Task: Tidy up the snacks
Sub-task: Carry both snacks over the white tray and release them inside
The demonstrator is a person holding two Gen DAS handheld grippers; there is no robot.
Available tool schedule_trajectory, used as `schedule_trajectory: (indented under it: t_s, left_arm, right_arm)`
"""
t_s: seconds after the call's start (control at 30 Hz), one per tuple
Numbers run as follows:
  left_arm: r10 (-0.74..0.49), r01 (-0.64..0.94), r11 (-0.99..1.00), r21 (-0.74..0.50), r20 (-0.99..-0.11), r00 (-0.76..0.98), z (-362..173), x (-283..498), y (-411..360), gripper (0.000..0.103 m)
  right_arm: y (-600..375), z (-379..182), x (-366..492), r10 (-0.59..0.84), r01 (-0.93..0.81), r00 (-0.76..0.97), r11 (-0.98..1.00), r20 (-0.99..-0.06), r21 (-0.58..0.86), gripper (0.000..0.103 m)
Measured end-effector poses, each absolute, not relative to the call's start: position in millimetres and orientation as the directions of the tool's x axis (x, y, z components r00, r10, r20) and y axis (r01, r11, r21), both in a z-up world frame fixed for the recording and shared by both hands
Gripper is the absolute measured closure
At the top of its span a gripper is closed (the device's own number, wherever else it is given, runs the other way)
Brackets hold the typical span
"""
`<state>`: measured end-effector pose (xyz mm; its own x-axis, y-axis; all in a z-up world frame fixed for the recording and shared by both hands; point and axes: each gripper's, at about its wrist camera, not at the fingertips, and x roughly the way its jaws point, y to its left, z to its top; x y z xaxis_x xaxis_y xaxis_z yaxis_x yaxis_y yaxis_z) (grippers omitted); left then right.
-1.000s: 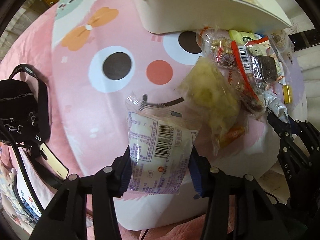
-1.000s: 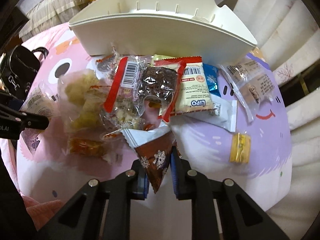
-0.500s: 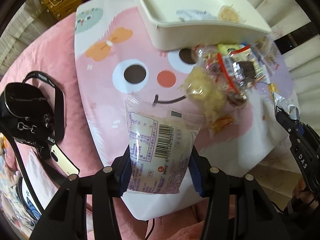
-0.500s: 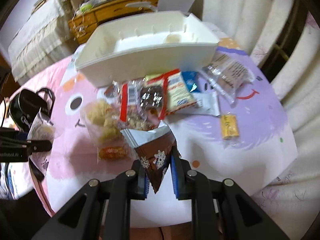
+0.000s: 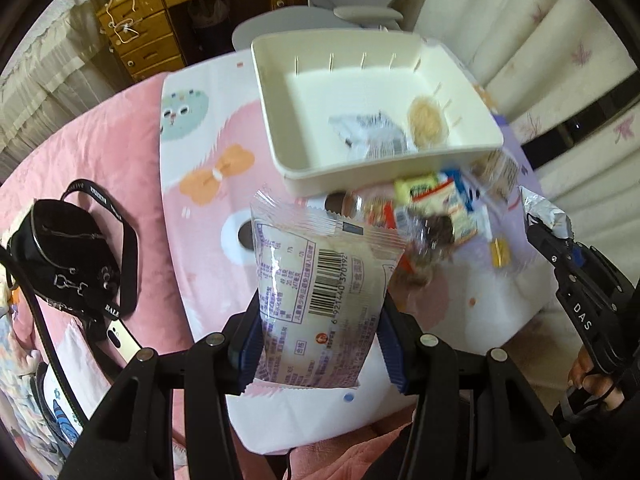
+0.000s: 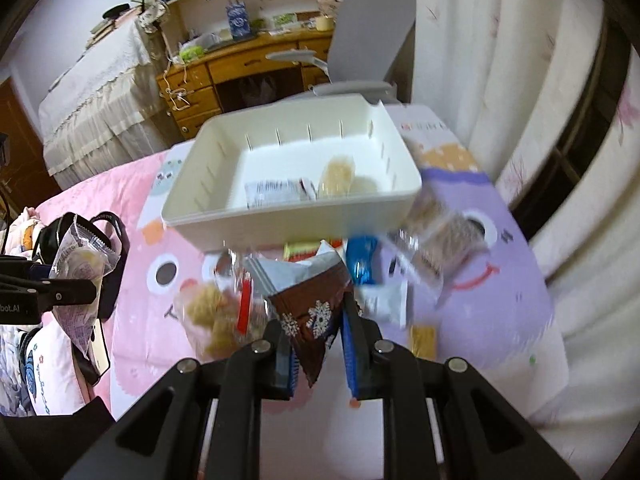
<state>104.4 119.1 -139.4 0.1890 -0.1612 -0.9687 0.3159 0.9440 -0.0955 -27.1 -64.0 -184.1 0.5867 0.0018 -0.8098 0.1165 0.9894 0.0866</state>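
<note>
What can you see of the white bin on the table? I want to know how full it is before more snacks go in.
The white bin is a rectangular, smooth plastic-looking tub with tall walls, a rolled rim and thin slots along its inner sides. It stands upright on the cartoon-print cloth, the loose snack pile against its near wall. It is mostly empty: only a grey-white packet and a pale round snack lie on its floor. Neither gripper touches it.
</note>
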Motion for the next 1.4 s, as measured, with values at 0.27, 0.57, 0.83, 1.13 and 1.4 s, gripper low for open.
schedule_trajectory:
  t_s: [0.27, 0.57, 0.83, 1.13, 1.4]
  left_arm:
    - [-0.151, 0.287, 0.955, -0.074, -0.955, 0.256, -117, 138, 91, 0.054]
    - [-0.154, 0.27, 0.961, -0.065, -0.933, 0.325, -99, 179, 59, 0.053]
    - [-0.185, 0.228, 0.968, -0.105, -0.913, 0.364, -103, 204, 40, 0.053]
    - [-0.215, 0.177, 0.972, -0.155, -0.892, 0.398, -110, 219, 25, 0.031]
    - [-0.202, 0.183, 0.973, -0.144, -0.911, 0.359, -113, 213, 20, 0.031]
  right_arm:
    - [-93, -156, 11, 0.044, 0.046, 0.643, 0.994, -0.764, 0.096, 0.085]
    - [-122, -134, 52, 0.065, -0.012, 0.687, 0.997, -0.724, 0.078, 0.085]
    - [-142, -143, 84, 0.105, -0.055, 0.68, 0.994, -0.725, 0.092, 0.085]
    - [-154, -167, 108, 0.162, -0.057, 0.627, 0.985, -0.762, 0.163, 0.062]
    - [-167, -176, 108, 0.184, -0.023, 0.603, 0.977, -0.776, 0.214, 0.055]
